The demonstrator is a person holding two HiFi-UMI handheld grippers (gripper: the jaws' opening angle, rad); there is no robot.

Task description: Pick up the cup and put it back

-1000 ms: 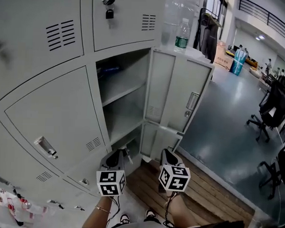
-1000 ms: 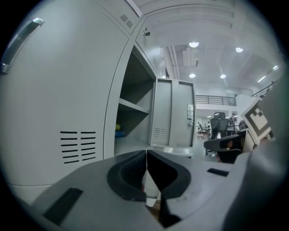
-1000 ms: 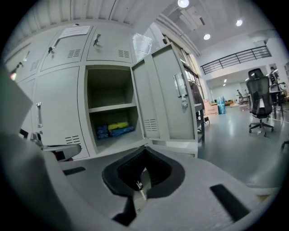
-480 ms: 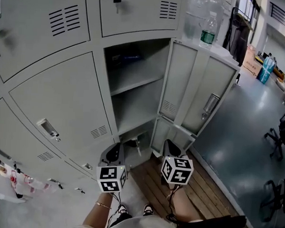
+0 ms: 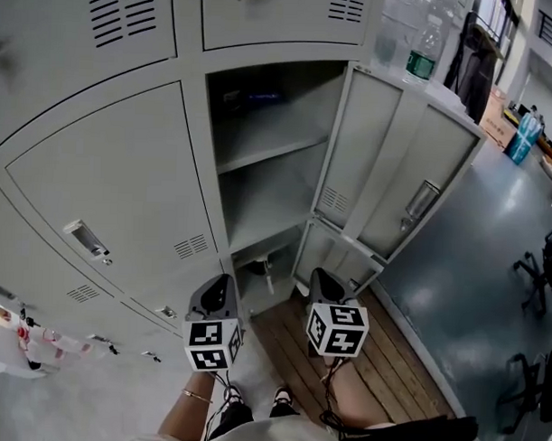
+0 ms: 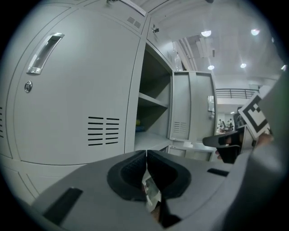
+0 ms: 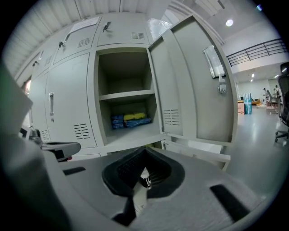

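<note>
Lower centre of head view: left gripper [image 5: 223, 281] and right gripper [image 5: 322, 275], moulded grey plastic shells, black textured jaw pads. Each carries white marker cube [image 5: 213, 346] printed with black squares. Thin black cables [image 5: 218, 390] trail from both toward body. Slim bracelet [image 5: 196, 396] on left wrist. Light-coloured top [image 5: 259, 437] at bottom edge, dark garment [image 5: 413, 437] lower right, black-and-white shoes [image 5: 235, 406].

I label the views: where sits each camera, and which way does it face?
Head view: on the head, steeply down at the open locker; forearms, left gripper, right gripper show.
Left gripper view: along its shut jaws toward locker doors; right gripper at right.
Right gripper view: along its shut jaws into the locker; left gripper at left.
All three share the open locker.
</note>
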